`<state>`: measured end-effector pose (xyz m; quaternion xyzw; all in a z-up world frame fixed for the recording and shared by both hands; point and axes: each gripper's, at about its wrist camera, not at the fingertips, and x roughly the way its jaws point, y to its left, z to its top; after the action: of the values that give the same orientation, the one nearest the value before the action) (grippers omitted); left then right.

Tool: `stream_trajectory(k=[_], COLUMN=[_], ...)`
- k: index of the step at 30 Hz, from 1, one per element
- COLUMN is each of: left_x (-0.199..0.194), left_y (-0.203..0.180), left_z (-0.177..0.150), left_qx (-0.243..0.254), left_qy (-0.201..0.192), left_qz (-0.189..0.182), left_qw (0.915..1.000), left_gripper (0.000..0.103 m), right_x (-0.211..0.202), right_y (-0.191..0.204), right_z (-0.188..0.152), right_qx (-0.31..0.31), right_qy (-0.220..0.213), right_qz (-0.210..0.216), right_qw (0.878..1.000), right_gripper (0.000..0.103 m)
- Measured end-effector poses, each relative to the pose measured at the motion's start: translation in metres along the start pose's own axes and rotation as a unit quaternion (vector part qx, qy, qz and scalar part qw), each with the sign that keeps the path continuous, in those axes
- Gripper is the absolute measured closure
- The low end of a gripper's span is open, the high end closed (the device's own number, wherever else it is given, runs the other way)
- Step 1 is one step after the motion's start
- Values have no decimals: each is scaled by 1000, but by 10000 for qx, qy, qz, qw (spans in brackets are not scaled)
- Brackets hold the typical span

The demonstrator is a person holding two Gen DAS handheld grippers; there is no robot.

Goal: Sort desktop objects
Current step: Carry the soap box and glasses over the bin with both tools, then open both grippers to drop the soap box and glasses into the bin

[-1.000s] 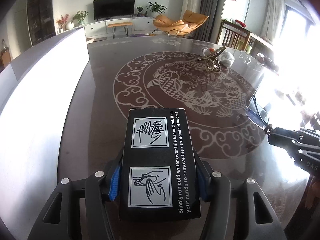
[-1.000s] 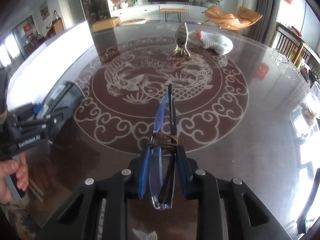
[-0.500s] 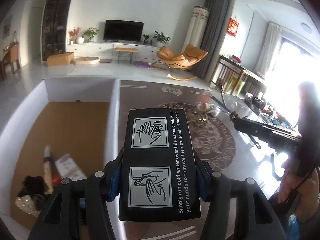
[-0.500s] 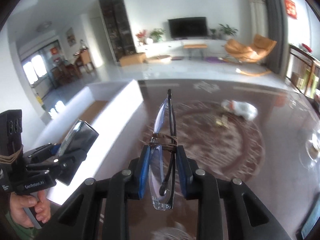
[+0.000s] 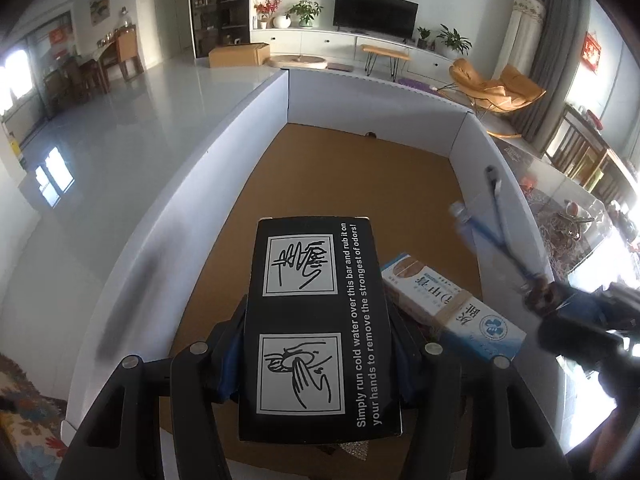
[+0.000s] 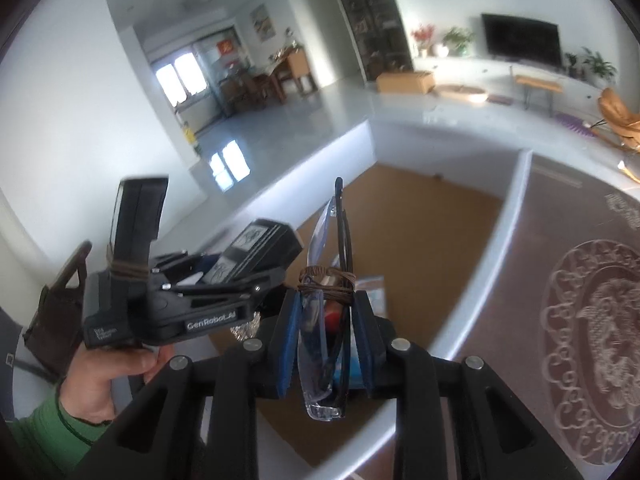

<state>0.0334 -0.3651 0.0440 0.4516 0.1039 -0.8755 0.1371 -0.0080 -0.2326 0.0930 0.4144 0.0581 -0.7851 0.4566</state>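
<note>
Both of my grippers had swung off the patterned counter (image 6: 532, 280) and over the white-walled box (image 5: 224, 160) at its left edge. My left gripper (image 5: 316, 344) held its jaws clamped on the black carton (image 5: 316, 316) above the box's brown floor, just beside a white and blue carton (image 5: 452, 304) lying inside. My right gripper (image 6: 326, 344) kept its jaws pinched on the folded glasses (image 6: 326, 280) over the box's counter-side wall.

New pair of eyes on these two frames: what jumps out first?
The black box printed with hand-washing drawings, clamped in the left gripper above the white-walled carton. Then the folded glasses pinched edge-on in the right gripper, over the carton's near wall beside the fish-patterned table.
</note>
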Motion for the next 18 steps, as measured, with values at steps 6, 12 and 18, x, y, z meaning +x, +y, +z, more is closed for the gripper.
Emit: stream_trajectory(k=[6,12,18], left_x=[16,-6,-44], left_y=[8,7,-13], left_z=[-2,-3,-4], left_qx=[-258,-413,-457], left_qy=[426,-174,-1052], left_qz=[218,875,755], left_qw=[9985,9952,9905], left_gripper=[22,4,4], right_x=[52,-1,-79], right_y=[7,-11,-53], right_z=[-19,-32,-58], right_qx=[-327,-395,-141], right_qy=[610,-220,-1103], right_qz=[-285,-540,-1305], right_qw=[9972,9975,9852], right_gripper=[57,22,3])
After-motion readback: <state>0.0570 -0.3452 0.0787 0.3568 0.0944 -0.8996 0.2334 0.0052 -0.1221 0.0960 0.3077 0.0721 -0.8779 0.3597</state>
